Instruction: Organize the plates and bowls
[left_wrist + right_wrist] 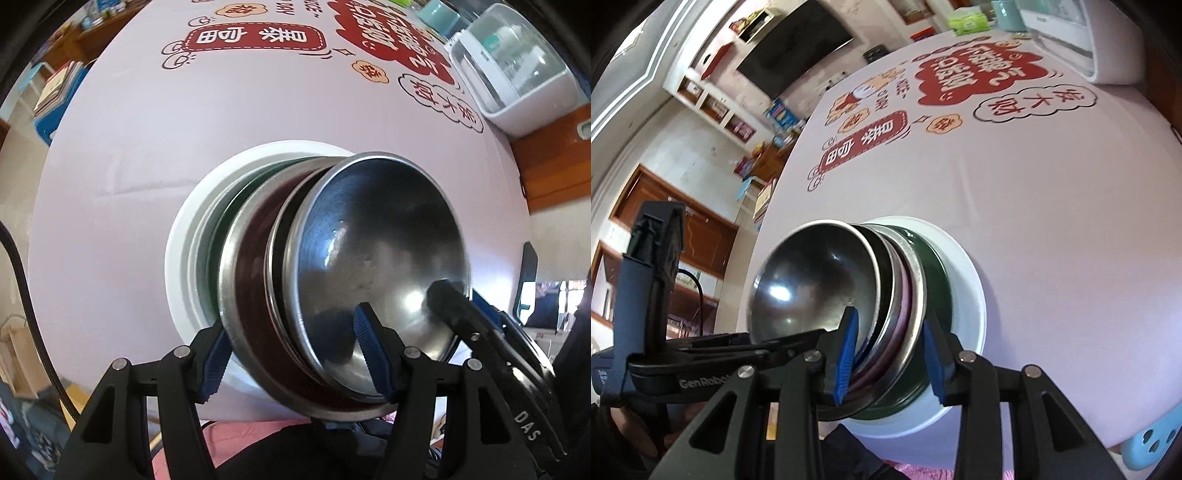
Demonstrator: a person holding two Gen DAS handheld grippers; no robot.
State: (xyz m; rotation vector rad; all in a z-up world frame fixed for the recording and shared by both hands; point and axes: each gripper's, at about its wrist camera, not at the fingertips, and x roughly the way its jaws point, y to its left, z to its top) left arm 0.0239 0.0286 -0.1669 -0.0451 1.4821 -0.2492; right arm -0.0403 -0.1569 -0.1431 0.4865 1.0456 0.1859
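Off the table's left edge, a pile of books (55, 92) lies on low furniture, and in the right wrist view a dark television (798, 44) hangs on the wall beyond that side. The round table (129, 147) has a pale cloth printed with red panels of characters (255, 40) toward its far edge. The dishes sit nested in one stack close to the near edge, about midway along it. A white plate (177, 266) is at the bottom, then a green bowl (934, 273), then a maroon bowl (255, 266) with a steel rim, and a steel bowl (369, 229) on top. The upper bowls lean off centre rather than lying level. The left gripper (291, 358) comes in at the stack's near-left side, about half open. One blue pad is against the outside of the maroon bowl, the other is inside the steel bowl, and both rims run between them. I cannot tell whether the pads press. The right gripper (890, 358) straddles the opposite side of the stack, parted fairly narrowly. Its left pad is inside the steel bowl. Its right pad stands just off the green bowl's outer wall, so it has no firm hold. At the table's far right edge stands a white appliance (517, 85) with a clear lid, and a pale blue chair (1152, 443) sits off the near right edge.
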